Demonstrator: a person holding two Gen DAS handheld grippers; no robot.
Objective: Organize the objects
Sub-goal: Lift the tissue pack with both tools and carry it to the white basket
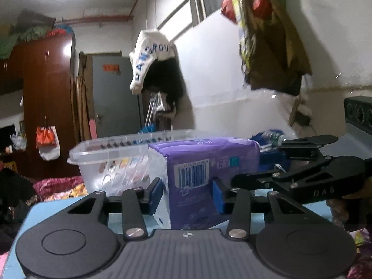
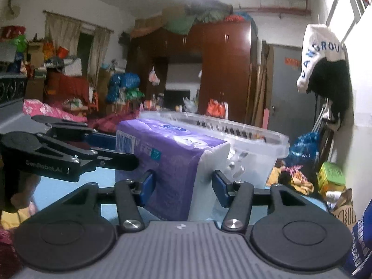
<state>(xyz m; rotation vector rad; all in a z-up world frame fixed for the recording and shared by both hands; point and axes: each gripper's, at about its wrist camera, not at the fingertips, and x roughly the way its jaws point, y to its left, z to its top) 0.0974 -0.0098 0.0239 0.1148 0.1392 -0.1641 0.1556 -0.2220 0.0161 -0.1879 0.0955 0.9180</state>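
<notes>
Purple pack (image 1: 204, 176) sits on the blue surface (image 2: 69, 186), just before the clear bin (image 1: 111, 160). Left gripper (image 1: 187, 196) and right gripper (image 2: 183, 187) each clamp one end; long axis spans between them.

Pack (image 1: 209, 162): base hidden behind gripper body, lower centre; small print blurred. Bin (image 1: 111, 158): right part hidden behind pack; contents indistinct through wall. Hanging clothes (image 1: 267, 34), upper right: motion-blurred, top cut by frame edge. Wardrobe-top bundles (image 2: 186, 21): blurred, unidentifiable.
</notes>
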